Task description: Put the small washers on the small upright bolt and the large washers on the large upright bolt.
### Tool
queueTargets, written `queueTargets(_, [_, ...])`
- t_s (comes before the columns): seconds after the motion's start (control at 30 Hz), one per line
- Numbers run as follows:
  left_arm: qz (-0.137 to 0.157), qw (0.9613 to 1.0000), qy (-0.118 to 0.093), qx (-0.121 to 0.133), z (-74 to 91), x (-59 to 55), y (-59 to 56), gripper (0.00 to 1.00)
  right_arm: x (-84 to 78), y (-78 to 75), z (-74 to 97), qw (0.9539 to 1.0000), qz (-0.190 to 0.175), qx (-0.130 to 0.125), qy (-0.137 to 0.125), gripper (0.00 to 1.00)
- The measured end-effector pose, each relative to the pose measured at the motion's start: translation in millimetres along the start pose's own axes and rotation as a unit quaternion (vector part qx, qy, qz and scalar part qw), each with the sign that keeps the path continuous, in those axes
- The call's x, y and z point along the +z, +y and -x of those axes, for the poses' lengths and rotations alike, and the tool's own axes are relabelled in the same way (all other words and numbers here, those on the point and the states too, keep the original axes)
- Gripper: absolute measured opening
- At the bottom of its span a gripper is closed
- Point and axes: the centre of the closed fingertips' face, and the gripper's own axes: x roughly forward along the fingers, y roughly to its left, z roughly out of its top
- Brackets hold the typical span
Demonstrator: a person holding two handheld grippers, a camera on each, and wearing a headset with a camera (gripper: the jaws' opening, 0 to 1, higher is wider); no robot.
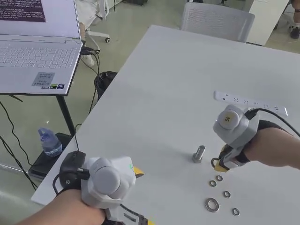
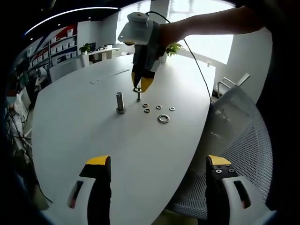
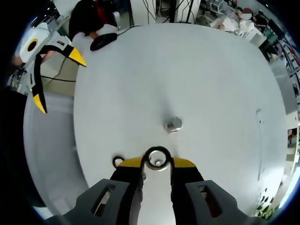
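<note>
On the table (image 1: 164, 93) the large bolt (image 1: 198, 154) stands toward the near right. The small bolt (image 2: 138, 97) is just to its right, under the right gripper (image 1: 219, 165), whose tips pinch a washer (image 3: 157, 158) just above it. Four small washers (image 1: 219, 178) and one large washer (image 1: 212, 205) lie loose between the bolts and the near edge; a power strip (image 1: 251, 102) lies behind them, the left gripper (image 2: 158, 161) is at the near left edge with jaws apart, a laptop (image 1: 37, 51) sits off the left edge, and a chair (image 1: 215, 21) stands beyond the far edge.
</note>
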Motion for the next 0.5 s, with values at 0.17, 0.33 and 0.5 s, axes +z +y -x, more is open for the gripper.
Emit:
queueTargets(0.17, [0.003,1.0,-0.003,-0.003,-1.5,-0.4,-2.4,0.84,10.3,-5.7,4.6,0.9999,-0.008,-0.004,-0.011,0.21])
queueTargets(0.33, [0.006,1.0,0.001,-0.002,-1.3,-3.7,-3.0,0.83,18.3,-7.4,4.5,0.9998,-0.011,-0.006,-0.016,0.21])
queueTargets(0.5, [0.008,1.0,-0.001,0.001,2.0,-4.5,0.7,0.82,29.0,-7.4,5.6,0.9997,-0.011,-0.007,-0.022,0.21])
